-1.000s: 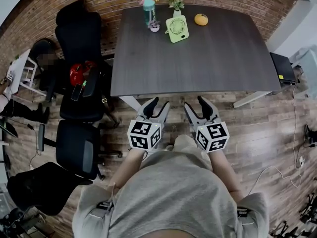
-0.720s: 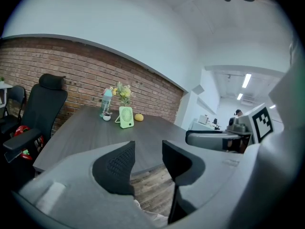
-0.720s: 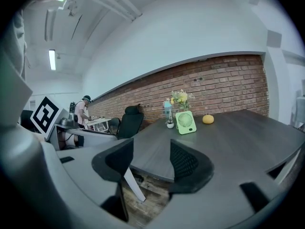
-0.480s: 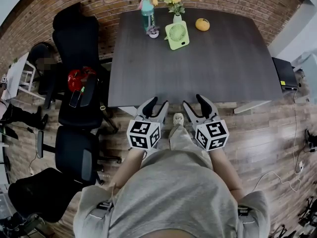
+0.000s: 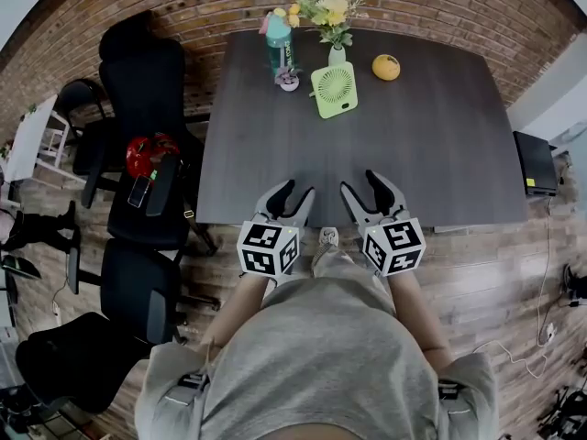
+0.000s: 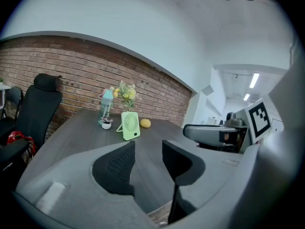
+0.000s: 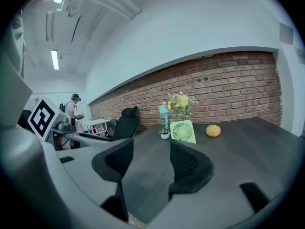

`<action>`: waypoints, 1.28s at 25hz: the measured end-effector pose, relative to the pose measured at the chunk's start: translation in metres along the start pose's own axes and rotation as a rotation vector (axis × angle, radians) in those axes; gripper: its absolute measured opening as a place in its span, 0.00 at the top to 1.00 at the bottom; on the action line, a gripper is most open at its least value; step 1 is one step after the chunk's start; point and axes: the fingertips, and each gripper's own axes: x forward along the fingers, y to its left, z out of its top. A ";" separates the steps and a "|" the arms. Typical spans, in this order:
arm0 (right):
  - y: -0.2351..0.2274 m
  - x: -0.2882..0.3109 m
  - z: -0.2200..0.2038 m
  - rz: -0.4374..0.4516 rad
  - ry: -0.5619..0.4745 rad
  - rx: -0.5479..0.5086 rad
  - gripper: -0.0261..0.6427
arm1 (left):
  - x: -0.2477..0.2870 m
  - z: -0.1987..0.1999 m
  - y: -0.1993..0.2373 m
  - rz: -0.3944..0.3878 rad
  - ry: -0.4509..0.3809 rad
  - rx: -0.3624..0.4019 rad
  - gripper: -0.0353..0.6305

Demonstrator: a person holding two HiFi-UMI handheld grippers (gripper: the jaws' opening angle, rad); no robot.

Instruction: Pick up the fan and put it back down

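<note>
We hold the left tool [image 5: 295,192] released and empty at the near edge of the surface [image 5: 431,145], with the bottle [image 5: 279,40], its label too small to read, and the green fan [image 5: 335,90] well ahead of it, and the right tool [image 5: 359,183] likewise released and empty.

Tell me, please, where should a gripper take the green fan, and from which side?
Probably the right edge of the fan, one jaw on the front, one behind, coming from the right. Its body is flat, thin and nearly upright. A small pot and a bottle crowd its left; a vase stands behind.
</note>
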 end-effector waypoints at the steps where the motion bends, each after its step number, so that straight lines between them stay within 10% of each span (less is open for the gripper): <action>1: -0.005 0.006 0.003 0.003 0.002 -0.002 0.62 | 0.006 0.003 0.003 0.003 0.002 -0.002 0.69; 32: -0.126 0.170 0.038 0.132 0.111 -0.081 0.60 | 0.182 0.045 0.070 0.045 0.077 -0.062 0.65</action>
